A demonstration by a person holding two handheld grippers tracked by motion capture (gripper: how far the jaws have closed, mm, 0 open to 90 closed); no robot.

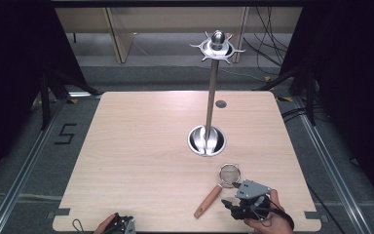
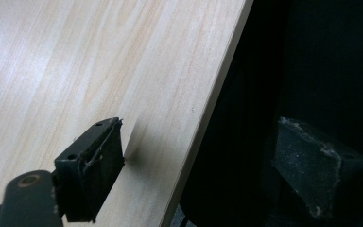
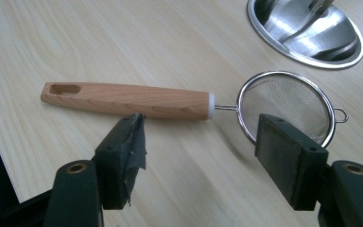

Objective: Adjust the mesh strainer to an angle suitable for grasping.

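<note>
Your right gripper (image 1: 230,204) hovers just beside the strainer (image 1: 220,187) at the near right of the worktop (image 1: 141,146), its fingers (image 3: 123,151) spread wide and holding nothing; the strainer lies flat, its mesh bowl (image 3: 283,106) pointing toward the steel stand (image 1: 207,140) and its wooden handle (image 3: 127,100) angled back toward the near edge. In the right gripper view the handle runs across in front of your jaws rather than between them; turn your wrist so the fingers straddle the handle crosswise, then come down until both pads sit level with the wood. Aim for the thicker stretch near the white collar, since a grip there should keep the bowl from drooping; avoid the thin wire neck and the mesh, which would likely slip or bend. Close squarely and lift straight up. Your left gripper (image 1: 121,225) rests at the near left edge, well apart from the work, its fingers (image 2: 92,165) likewise spread and empty; keep it there, clear of the lift.
</note>
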